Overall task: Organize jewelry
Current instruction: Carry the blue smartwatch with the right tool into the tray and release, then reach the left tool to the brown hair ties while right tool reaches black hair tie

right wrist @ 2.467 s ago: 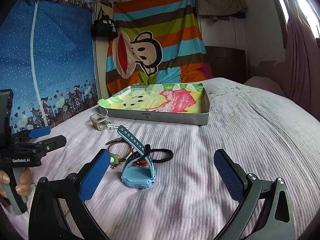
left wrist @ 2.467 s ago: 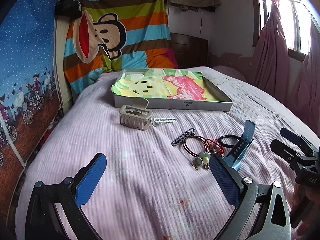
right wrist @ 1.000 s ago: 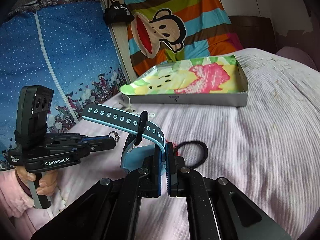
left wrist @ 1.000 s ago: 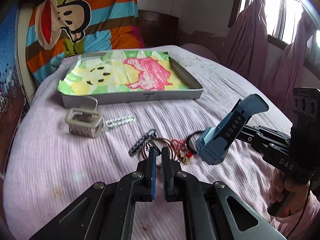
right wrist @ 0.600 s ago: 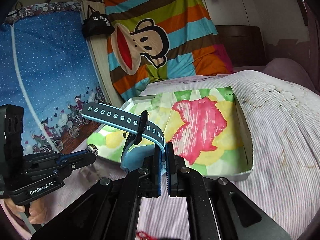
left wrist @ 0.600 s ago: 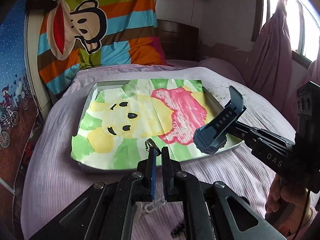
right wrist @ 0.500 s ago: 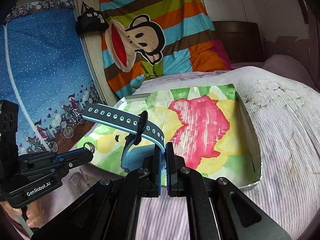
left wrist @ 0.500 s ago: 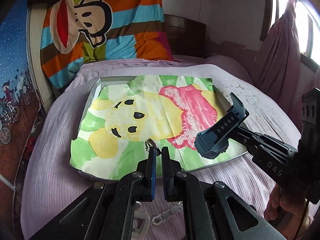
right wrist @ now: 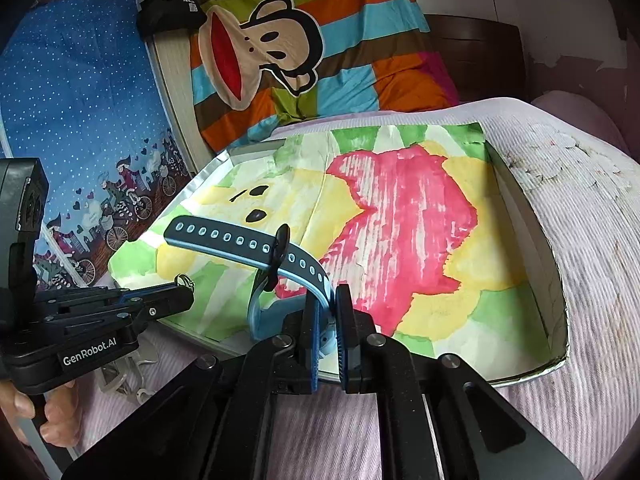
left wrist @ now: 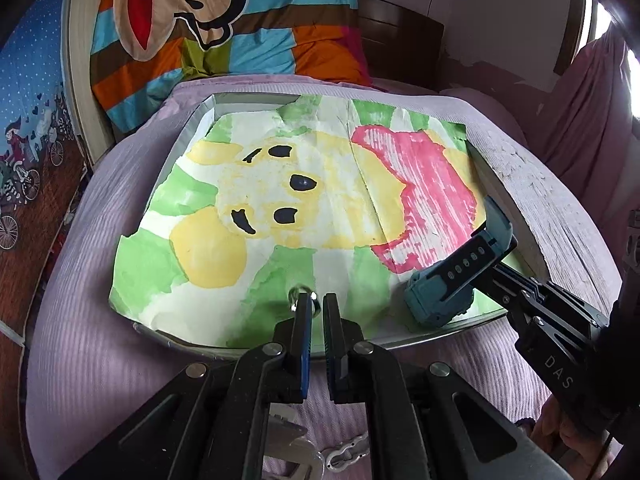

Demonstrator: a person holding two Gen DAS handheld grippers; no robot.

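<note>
Left gripper (left wrist: 316, 310): pressed nearly together, pinching a small metal ring (left wrist: 298, 293) that sticks out just past its tips.
Ring position: at the left gripper's tips, over the near edge of the tray (left wrist: 200, 116), above the green patch of the painted paper (left wrist: 328, 184) lining it; whether it touches the paper cannot be told.
Right gripper (right wrist: 326, 312): pressed together on the blue watch (right wrist: 256, 254), clamping the band near the watch body.
Watch position: directly ahead of the right gripper's tips, its perforated strap (right wrist: 224, 238) reaching out to that gripper's left, over the tray's near part. From the left wrist view the watch (left wrist: 456, 276) sits at the tray's near right corner, right of the left gripper.
Grippers to each other: side by side, well apart, both pointing into the tray; the left gripper (right wrist: 176, 292) shows left of the watch.
Tray: on the bed (right wrist: 592, 240), ahead of both grippers.
Behind the left gripper: a metal chain (left wrist: 346, 450) on the bed.
</note>
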